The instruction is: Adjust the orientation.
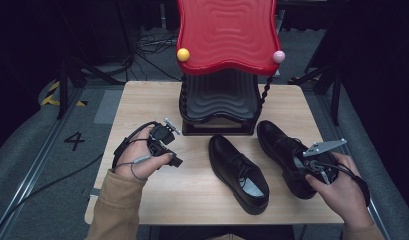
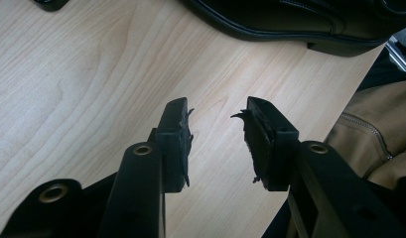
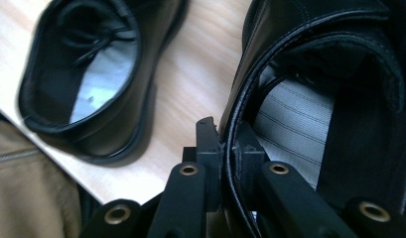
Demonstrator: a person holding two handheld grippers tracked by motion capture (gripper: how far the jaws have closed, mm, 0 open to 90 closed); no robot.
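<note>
Two black leather lace-up shoes stand on the wooden table (image 1: 142, 105). The left shoe (image 1: 239, 172) lies near the middle, its opening up. My right gripper (image 1: 319, 167) is shut on the heel rim of the right shoe (image 1: 282, 147). In the right gripper view the right gripper (image 3: 225, 144) pinches the collar of that shoe (image 3: 314, 59) between its pads, with the other shoe (image 3: 91, 69) off to the left. My left gripper (image 1: 173, 159) hovers over bare wood left of the shoes. Its jaws are open and empty in the left gripper view (image 2: 218, 144).
A black tiered shoe rack (image 1: 219, 95) with a wavy red top (image 1: 227, 35) stands at the back centre of the table, close behind the shoes. The sole edge of a shoe (image 2: 290, 20) and a tan sleeve (image 2: 374, 144) border the left gripper view.
</note>
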